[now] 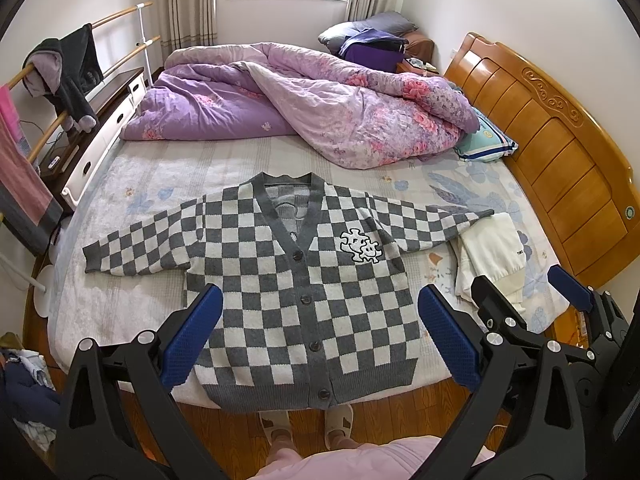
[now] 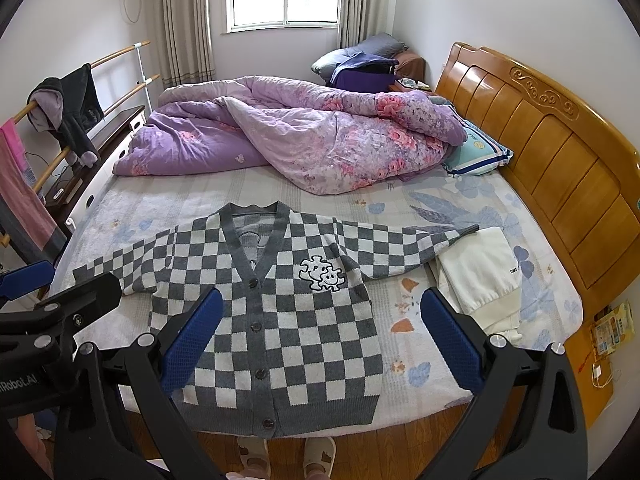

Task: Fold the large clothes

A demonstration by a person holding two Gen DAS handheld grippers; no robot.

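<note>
Right now I have both grippers held above the near edge of the bed (image 1: pixel 100 312), and nothing is between either pair of fingers. My left gripper (image 1: pixel 320 336) has its blue textured fingers (image 1: pixel 192 336) spread wide, empty; my right gripper (image 2: pixel 320 340) is likewise spread wide and empty.

Laid flat, front up, on the pale floral sheet is the cardigan (image 1: pixel 288 280), a chunky knit in grey and off-white checks with a solid grey ribbed hem, cuffs and V-neck band. It is buttoned with dark round buttons, and an embroidered puzzle-piece patch (image 1: pixel 361 246) sits on the chest. Both sleeves stretch out sideways; its hem hangs just over the near mattress edge.

Beside the far sleeve's cuff lies a folded cream garment (image 2: pixel 484 280), soft and ribbed at its edge. Behind, a crumpled purple floral quilt (image 1: pixel 312 112) is heaped across the bed, next to a carved wooden headboard (image 1: pixel 552 152).
</note>
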